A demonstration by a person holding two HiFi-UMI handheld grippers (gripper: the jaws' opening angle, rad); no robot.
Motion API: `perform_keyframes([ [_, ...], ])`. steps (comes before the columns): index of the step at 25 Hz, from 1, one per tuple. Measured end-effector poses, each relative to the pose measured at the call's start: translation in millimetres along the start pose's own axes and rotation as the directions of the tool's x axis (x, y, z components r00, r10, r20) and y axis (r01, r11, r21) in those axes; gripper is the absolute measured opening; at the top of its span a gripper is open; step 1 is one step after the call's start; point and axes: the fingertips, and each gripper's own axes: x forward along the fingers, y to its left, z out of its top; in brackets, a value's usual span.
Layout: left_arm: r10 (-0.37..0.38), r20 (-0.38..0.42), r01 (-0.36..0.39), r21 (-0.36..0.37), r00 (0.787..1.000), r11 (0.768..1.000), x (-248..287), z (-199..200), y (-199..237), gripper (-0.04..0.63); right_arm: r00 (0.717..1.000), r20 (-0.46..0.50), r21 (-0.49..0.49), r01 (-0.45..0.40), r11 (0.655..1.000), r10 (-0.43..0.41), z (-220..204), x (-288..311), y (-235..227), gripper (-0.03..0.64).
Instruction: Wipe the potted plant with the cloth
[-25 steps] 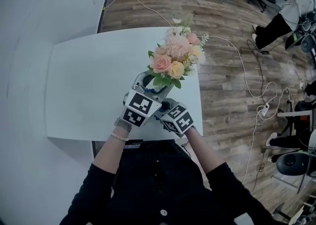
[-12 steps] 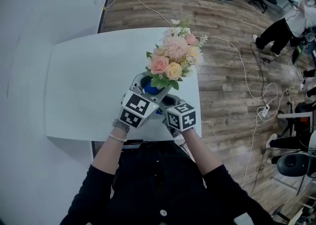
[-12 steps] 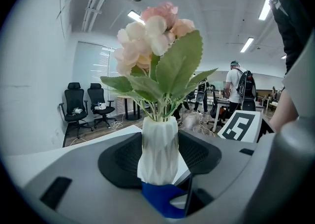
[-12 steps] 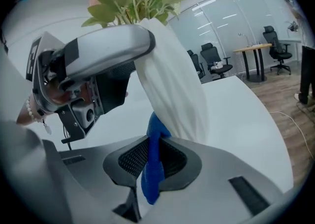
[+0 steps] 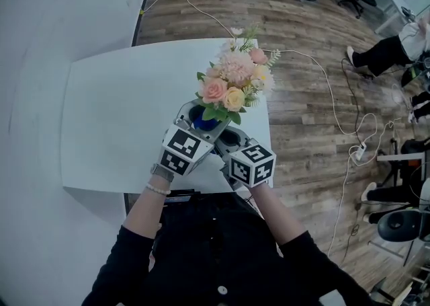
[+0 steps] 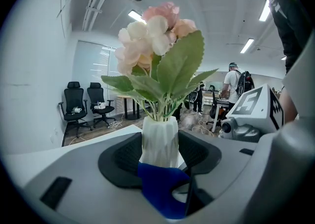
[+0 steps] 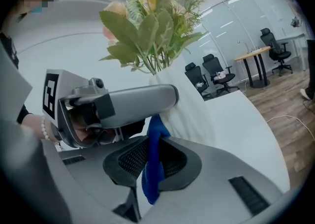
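Since the earlier frames, the right gripper (image 7: 153, 161) has drawn back toward the near bench edge, and its marker cube (image 5: 252, 165) has turned. Its jaws are pressed together on the blue cloth (image 7: 157, 129), which hangs against the white pot of the potted plant (image 6: 159, 142). The left gripper (image 6: 160, 159) jaws clamp that pot from both sides, with the cloth just in front. The plant is upright over the near right part of the white bench (image 5: 114, 116).

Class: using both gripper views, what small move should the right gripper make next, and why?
Probably slide the right gripper sideways across the white vase: its jaws pinch the blue cloth, which seems to lie against the vase, while the left gripper clamps the vase.
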Motion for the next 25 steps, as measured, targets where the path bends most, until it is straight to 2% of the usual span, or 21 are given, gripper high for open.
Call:
perform_keyframes([
  [8, -0.01, -0.011, 0.01, -0.003, 1.0, 1.0, -1.0, -2.3, -1.2, 0.241, 0.996, 0.078, -0.098, -0.022, 0.995, 0.03, 20.4, -13.8, 11.2, 0.074],
  [11, -0.01, 0.003, 0.01, -0.003, 1.0, 1.0, 0.0, -1.4, -1.4, 0.241, 0.996, 0.08, -0.096, -0.019, 0.995, 0.027, 18.8, -13.0, 9.5, 0.074],
  [17, -0.003, 0.0, 0.003, -0.01, 1.0, 1.0, 1.7, -3.2, -0.4, 0.241, 1.0, -0.014, -0.136, 0.001, 0.991, -0.003, -1.0, 3.6, -0.9, 0.074],
  [25, 0.013, 0.007, -0.013, -0.005, 1.0, 1.0, -0.9, 7.2, 0.9, 0.241, 0.986, -0.148, -0.117, 0.058, 0.991, -0.075, -40.5, 12.2, -27.2, 0.074],
])
